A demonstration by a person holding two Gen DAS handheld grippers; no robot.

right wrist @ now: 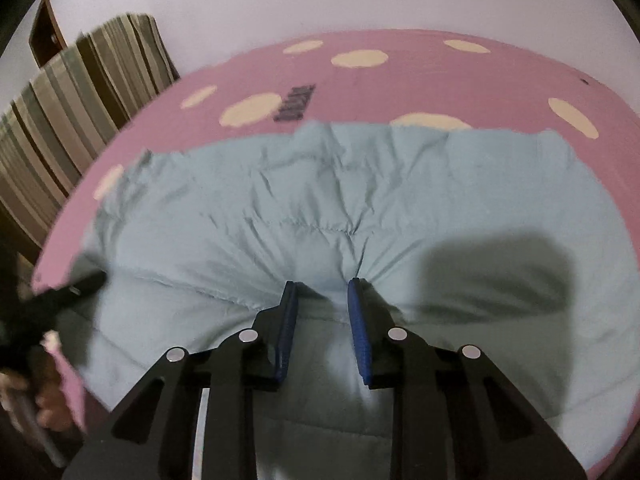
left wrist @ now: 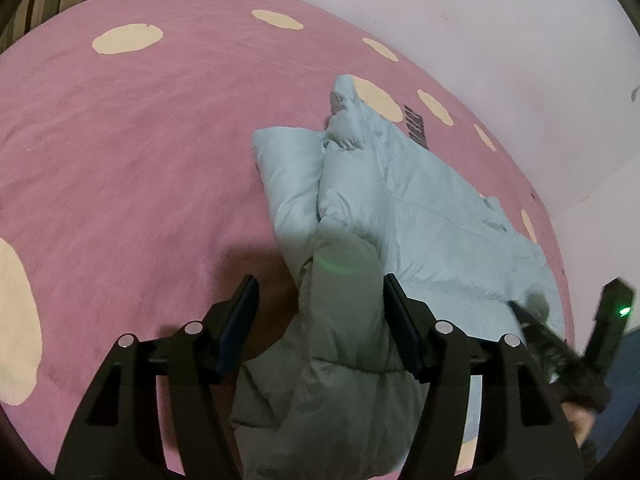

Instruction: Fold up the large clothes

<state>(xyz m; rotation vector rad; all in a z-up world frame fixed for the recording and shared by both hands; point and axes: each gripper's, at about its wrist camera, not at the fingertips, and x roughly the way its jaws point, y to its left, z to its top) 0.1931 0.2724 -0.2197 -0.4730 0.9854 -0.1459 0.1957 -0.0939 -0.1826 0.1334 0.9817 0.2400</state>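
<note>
Left gripper (left wrist: 320, 304) jaws standing wide, jacket sleeve (left wrist: 340, 320) lying between, touching only right pad. Right gripper (right wrist: 322, 312) pinching pale blue puffer jacket (right wrist: 320, 200) fold, rug (right wrist: 440, 80) showing at 12 o'clock.

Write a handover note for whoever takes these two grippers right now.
Left gripper: jaws set wide with a puffy sleeve of the light blue padded jacket between them; one finger lies against it, the other stands clear, so no firm grip.
Right gripper: pinched on a bunch of the jacket's edge.
Jacket lies spread on the pink spotted blanket; the far sleeve is already folded in.
Left: bring in the near sleeve, fold the body over, flatten.
</note>
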